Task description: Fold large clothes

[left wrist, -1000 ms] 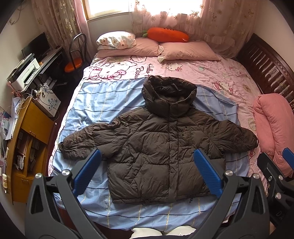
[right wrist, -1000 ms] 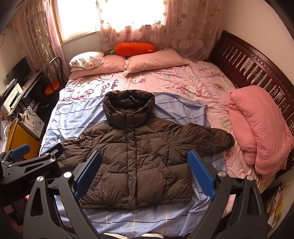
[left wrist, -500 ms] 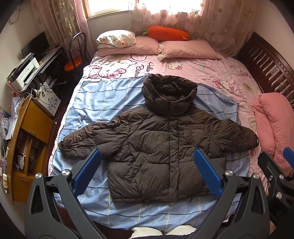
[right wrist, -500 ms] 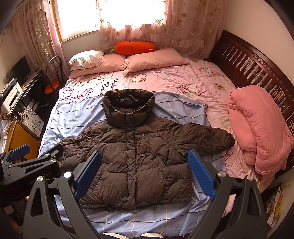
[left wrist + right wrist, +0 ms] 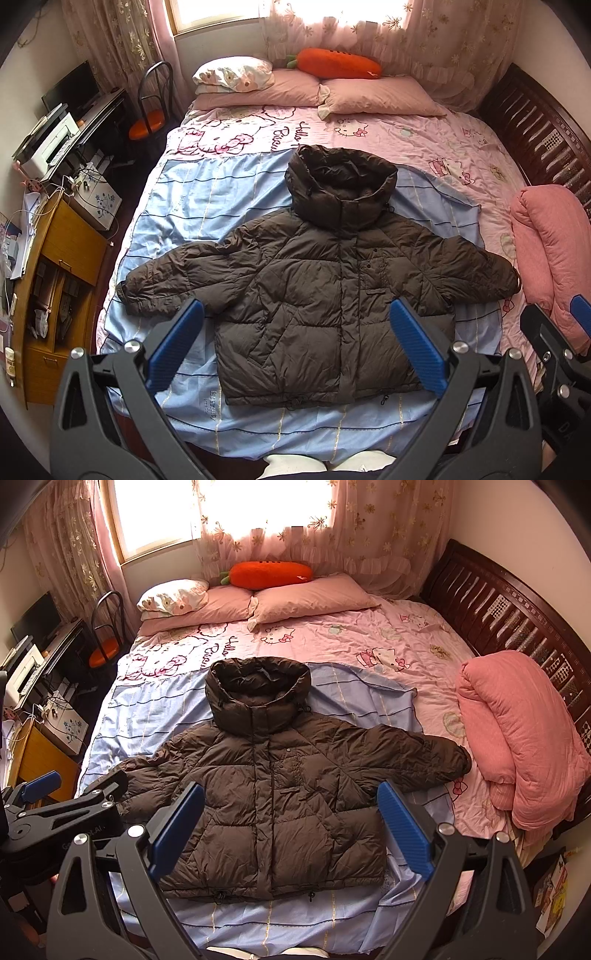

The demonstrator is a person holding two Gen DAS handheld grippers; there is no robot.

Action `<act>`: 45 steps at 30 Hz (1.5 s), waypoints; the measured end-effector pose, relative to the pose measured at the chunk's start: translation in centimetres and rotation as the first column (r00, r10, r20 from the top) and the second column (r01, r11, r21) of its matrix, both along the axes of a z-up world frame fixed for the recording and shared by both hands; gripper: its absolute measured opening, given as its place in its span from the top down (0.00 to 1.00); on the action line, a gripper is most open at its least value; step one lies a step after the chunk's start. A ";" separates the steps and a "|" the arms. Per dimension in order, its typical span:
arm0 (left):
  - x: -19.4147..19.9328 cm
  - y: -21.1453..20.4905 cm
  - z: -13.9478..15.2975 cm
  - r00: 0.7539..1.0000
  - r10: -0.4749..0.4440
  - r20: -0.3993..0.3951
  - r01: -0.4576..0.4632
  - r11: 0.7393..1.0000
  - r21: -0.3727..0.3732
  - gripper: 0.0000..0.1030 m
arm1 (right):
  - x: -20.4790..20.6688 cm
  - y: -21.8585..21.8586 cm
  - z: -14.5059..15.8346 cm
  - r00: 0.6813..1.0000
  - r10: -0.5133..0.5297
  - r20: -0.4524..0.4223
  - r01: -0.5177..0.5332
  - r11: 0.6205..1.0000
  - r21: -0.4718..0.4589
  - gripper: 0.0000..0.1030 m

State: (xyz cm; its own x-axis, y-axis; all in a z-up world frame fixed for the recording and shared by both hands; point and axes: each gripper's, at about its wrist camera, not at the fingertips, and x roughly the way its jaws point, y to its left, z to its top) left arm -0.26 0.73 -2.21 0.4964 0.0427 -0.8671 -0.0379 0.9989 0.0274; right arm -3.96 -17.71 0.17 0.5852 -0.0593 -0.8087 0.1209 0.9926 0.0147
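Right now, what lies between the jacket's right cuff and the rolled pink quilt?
A narrow strip of pink printed sheet, seen in the right wrist view, separates cuff from quilt.

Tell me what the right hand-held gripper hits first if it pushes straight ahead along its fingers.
Most likely the brown puffer jacket: the right hand-held gripper is open, held above the bed, and its fingers frame the jacket's lower front. Nothing shows in between, though depth is hard to judge through the fisheye.

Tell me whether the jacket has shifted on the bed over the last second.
No. The brown jacket keeps its place on the blue sheet, hood below the pillows.
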 end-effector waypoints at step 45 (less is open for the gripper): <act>3.1 41.8 -24.8 0.750 0.591 -0.296 -0.591 0.800 0.100 0.03 | 6.2 -1.4 -7.1 0.963 -0.017 -0.268 -0.027 0.987 -0.159 0.01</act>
State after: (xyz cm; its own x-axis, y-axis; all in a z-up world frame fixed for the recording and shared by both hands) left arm 2.88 42.51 -27.05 0.0904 0.2411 -0.9663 -0.6110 0.7796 0.1374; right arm 2.24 -19.08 -6.98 0.3490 -0.1981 -0.9160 0.0932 0.9799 -0.1764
